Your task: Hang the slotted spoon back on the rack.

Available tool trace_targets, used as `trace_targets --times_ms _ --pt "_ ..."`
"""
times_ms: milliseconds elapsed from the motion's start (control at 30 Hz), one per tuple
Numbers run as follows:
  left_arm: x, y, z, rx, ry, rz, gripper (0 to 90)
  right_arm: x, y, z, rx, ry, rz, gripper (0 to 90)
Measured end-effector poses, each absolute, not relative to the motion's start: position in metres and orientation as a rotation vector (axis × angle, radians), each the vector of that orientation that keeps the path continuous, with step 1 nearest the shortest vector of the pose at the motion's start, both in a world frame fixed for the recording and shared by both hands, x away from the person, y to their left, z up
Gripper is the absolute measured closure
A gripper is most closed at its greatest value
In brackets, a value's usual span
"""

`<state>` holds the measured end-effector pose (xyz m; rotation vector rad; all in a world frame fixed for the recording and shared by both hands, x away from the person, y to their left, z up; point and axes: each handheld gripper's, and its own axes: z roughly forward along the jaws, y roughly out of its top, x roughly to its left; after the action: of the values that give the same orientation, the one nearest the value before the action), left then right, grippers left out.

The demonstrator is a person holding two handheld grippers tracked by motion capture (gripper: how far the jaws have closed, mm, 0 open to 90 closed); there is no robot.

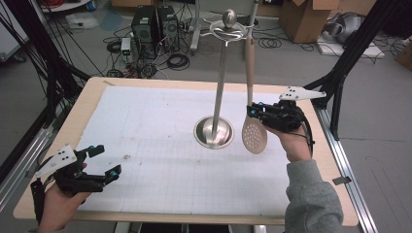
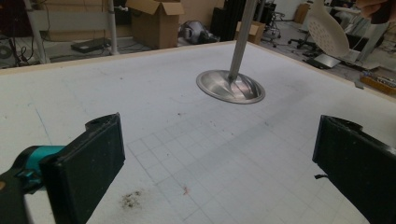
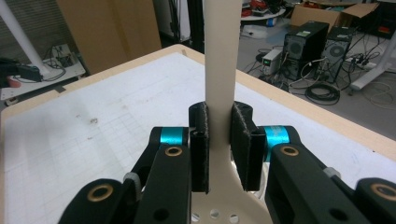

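The jaws of the right gripper point(image 1: 253, 110) are closed on the neck of a beige slotted plastic spatula point(image 1: 253, 124), just above its perforated head, as seen in the high view. The spatula is held upright beside the polished steel utensil stand point(image 1: 214, 132), its round head near the stand's dished base and its handle top level with the stand's hooked crown. Whether the handle is caught on a hook cannot be told. The left gripper point(image 1: 108, 162) is held well apart from the stand, near the table's front edge, its jaws spread wide and empty.

In the left gripper view, both black pads point(image 2: 88, 163) are seen far apart over the white gridded mat point(image 2: 154, 112), with the stand beyond them.

In the right gripper view, the spatula's flat neck is clamped squarely between the pads point(image 3: 200, 140).

The step in hand is judged to be hanging or unhooking the spatula at the stand; a steady vertical move is called for next.
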<state>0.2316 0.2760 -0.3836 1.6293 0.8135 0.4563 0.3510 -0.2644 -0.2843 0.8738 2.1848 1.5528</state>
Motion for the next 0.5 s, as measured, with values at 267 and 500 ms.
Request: trace_targets --times_ms 267,500 --pt "0.23 0.278 -0.384 1.627 0.815 0.457 2.7 0.357 -0.255 -0.286 0.879 2.174 1.523 78.3" --pt "0.23 0.279 -0.383 1.622 0.816 0.457 2.7 0.361 -0.248 -0.288 0.89 2.168 1.52 78.2"
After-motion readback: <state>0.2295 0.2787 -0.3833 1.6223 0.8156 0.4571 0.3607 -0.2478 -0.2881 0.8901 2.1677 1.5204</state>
